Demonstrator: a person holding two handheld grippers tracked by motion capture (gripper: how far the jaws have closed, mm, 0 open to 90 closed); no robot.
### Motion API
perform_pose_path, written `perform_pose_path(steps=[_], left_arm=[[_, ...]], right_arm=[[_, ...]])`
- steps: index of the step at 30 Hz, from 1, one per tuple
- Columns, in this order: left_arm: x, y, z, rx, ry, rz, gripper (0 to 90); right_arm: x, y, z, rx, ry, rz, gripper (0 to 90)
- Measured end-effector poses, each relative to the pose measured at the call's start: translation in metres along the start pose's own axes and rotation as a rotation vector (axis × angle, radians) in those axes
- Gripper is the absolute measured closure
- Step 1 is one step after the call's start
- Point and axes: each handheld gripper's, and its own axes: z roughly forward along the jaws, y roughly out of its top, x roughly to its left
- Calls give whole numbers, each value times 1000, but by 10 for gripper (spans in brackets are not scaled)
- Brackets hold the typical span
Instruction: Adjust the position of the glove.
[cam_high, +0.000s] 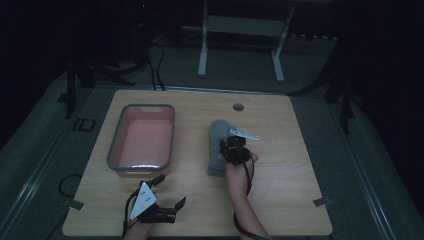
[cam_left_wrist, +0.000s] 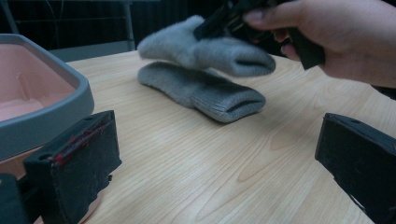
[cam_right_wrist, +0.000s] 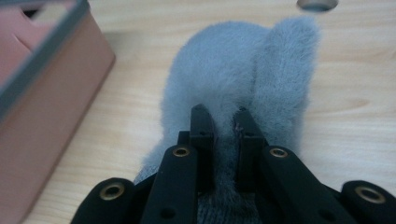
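Note:
Two grey fuzzy socks lie near the middle of the wooden table (cam_high: 290, 165). One sock (cam_left_wrist: 205, 91) lies flat on the wood. The other sock (cam_left_wrist: 210, 46) is raised just above it, pinched by my right gripper (cam_right_wrist: 220, 114), whose jaws are shut on a fold of the grey fabric (cam_right_wrist: 233, 65). From above, the right gripper (cam_high: 231, 146) sits over the socks (cam_high: 216, 137). My left gripper (cam_high: 169, 191) rests by the table's front edge, left of centre, with its jaws wide apart and nothing between them. In its own view the left gripper (cam_left_wrist: 215, 135) faces the socks.
A pink bin with a grey rim (cam_high: 142, 106) stands left of the socks, and nothing shows inside it; its rim (cam_left_wrist: 70, 79) is near my left jaw. A cable hole (cam_high: 238, 107) sits at the table's far side. A white frame (cam_high: 240, 25) stands on the floor beyond.

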Motion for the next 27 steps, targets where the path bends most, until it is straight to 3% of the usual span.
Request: perform_pose_path(steps=[5, 8, 10, 12, 17, 20, 23, 24, 25, 27], left_arm=[[0, 0, -1, -10, -3, -9, 3], [-1, 0, 0, -9, -4, 20, 3], [-1, 0, 0, -6, -12, 13, 3], [-3, 0, 1, -2, -15, 17, 3], [-3, 0, 0, 1, -23, -8, 3], [-3, 1, 0, -5, -22, -12, 3], [-6, 3, 0, -1, -23, -9, 3], [-7, 4, 0, 6, -27, -10, 3], [-7, 5, 0, 13, -30, -15, 3], [-10, 7, 1, 43, -38, -29, 3]], right_arm=[[2, -10, 13, 26, -13, -3, 802], [0, -17, 18, 39, -28, -8, 779], [-2, -20, 21, 44, -17, 8, 771], [-1, -22, 22, 43, -20, -8, 752], [-5, -17, 13, 40, 34, -14, 565], [-10, -11, 4, 46, 39, -49, 472], [-18, -7, -4, 21, 20, -117, 379], [-23, -5, -7, 30, 30, -104, 355], [-28, -3, -11, 42, 61, -82, 258], [-35, 0, -16, 67, 95, -92, 186]])
